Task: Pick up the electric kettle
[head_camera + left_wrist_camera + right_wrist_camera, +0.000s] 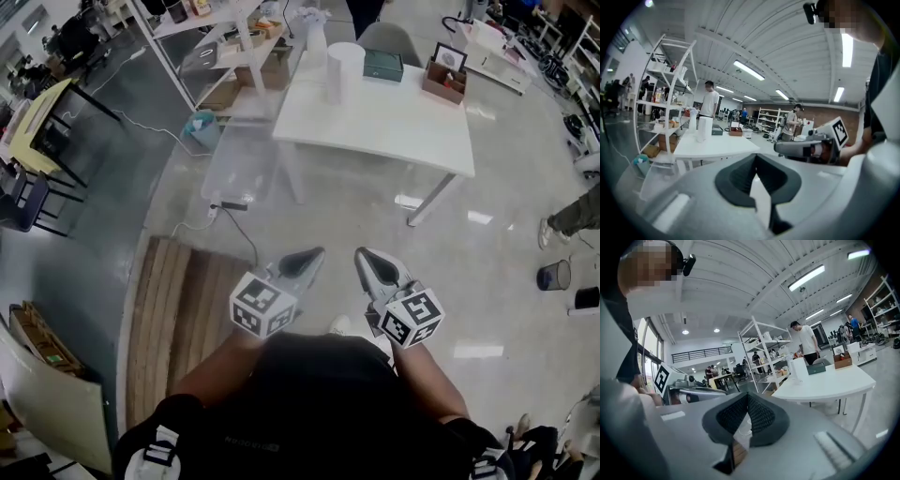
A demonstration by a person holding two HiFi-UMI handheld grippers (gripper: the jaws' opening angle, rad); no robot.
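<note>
Kid: Where's the kettle (pixel 344 70)?
Me: Head view — I think it's that tall white thing on the tabletop (pixel 394 122), well away. My left gripper (pixel 314 251) and right gripper (pixel 364 253) are pinched shut, empty.
Kid: Your gripper views?
Me: Left, then right: tips together, kettle far ahead.
Kid: How will you grab it?
Me: Looks smooth, hard, maybe heavy with water — I'd take the handle, but can't see one.

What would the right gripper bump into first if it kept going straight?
Nothing close: only floor lies just ahead of the right gripper. Farther on it would probably meet the white table around its near corner, though depth is hard to judge.
</note>
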